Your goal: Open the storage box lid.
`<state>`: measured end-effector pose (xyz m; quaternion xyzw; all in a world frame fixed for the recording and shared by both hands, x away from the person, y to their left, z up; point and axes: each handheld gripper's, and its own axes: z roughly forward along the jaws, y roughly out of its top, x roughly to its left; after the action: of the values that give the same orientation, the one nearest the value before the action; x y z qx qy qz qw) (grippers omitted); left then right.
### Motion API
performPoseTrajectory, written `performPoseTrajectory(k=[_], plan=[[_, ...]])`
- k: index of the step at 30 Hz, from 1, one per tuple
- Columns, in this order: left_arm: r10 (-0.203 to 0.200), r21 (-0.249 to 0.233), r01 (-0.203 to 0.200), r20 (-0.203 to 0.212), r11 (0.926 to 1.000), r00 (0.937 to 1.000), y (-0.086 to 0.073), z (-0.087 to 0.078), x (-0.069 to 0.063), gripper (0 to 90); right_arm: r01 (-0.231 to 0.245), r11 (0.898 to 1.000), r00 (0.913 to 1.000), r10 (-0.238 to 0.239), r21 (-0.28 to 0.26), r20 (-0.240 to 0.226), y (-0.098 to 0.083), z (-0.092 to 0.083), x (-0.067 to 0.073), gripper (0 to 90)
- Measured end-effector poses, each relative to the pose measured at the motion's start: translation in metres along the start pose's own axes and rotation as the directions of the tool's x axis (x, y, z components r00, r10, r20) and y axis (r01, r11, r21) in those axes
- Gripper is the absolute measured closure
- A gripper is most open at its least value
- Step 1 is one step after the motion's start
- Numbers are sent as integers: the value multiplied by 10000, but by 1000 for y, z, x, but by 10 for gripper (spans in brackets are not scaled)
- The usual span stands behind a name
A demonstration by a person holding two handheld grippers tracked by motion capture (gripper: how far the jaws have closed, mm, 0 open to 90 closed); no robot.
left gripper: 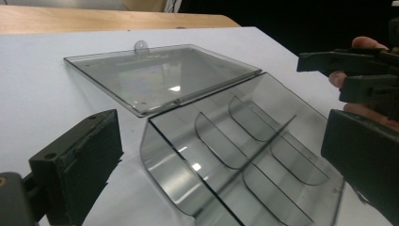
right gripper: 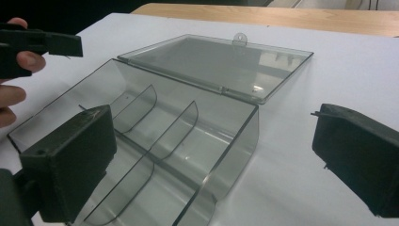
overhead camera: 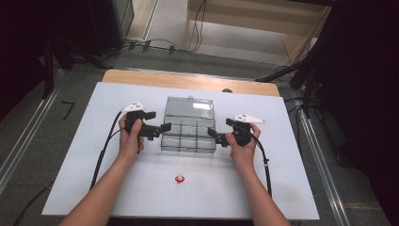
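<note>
A clear plastic compartment box (overhead camera: 188, 136) stands open mid-table, its lid (overhead camera: 190, 107) laid flat behind it. Dividers split the empty box (left gripper: 244, 141) into several cells. My left gripper (overhead camera: 159, 121) sits at the box's left end, open, its jaws wide with the box's corner between them and untouched. My right gripper (overhead camera: 220, 127) is at the right end, open as well, its jaws astride the box's (right gripper: 155, 127) other corner without pressing it. Each gripper view shows the opposite gripper beyond the box: the right gripper (left gripper: 348, 70) and the left gripper (right gripper: 42, 44).
A small red and white object (overhead camera: 179, 179) lies on the white sheet (overhead camera: 84, 155) in front of the box, between my forearms. The wooden table edge (overhead camera: 188, 80) runs behind the lid. Cables trail from both grippers toward the front.
</note>
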<state>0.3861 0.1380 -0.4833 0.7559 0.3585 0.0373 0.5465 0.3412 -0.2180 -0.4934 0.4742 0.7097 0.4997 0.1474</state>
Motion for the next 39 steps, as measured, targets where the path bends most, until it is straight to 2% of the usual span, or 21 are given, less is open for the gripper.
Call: performPoseTrajectory(k=[9, 17, 19, 25, 31, 33, 35, 37, 39], plan=[[257, 0, -257, 10, 9997, 9997, -11, -16, -16, 0, 427, 9989, 9991, -427, -166, 41, -8, -17, 10, 0], [307, -163, -307, 38, 9994, 9995, -20, -33, -26, 0, 659, 9976, 9977, -662, -196, -125, -13, -30, 19, 0], [436, -168, -437, -39, 9989, 9990, -22, -36, -28, 0, 793, 9966, 9966, -797, -207, -197, -14, -33, 24, 0], [646, -24, -646, -81, 9979, 9979, -30, -42, -34, 0, 1200, 9927, 9925, -1201, -80, -244, -19, -39, 35, 0], [905, 70, -904, -112, 9959, 9958, -38, -47, -42, 0, 1356, 9907, 9897, -1360, -119, -456, -23, -46, 43, 0], [868, 79, -867, -73, 9962, 9962, -40, -49, -43, 0, 1335, 9910, 9897, -1338, -80, -507, -25, -48, 45, 0], [801, 36, -801, -62, 9968, 9968, -42, -50, -43, 0, 1424, 9897, 9896, -1426, -105, -169, -28, -51, 48, 0], [672, -30, -672, -67, 9977, 9977, -44, -54, -43, 0, 1602, 9870, 9869, -1605, 137, 173, -30, -51, 50, 0], [537, -157, -538, -58, 9984, 9985, -47, -59, -43, 0, 1611, 9869, 9868, -1612, 83, 139, -33, -55, 51, 0]])
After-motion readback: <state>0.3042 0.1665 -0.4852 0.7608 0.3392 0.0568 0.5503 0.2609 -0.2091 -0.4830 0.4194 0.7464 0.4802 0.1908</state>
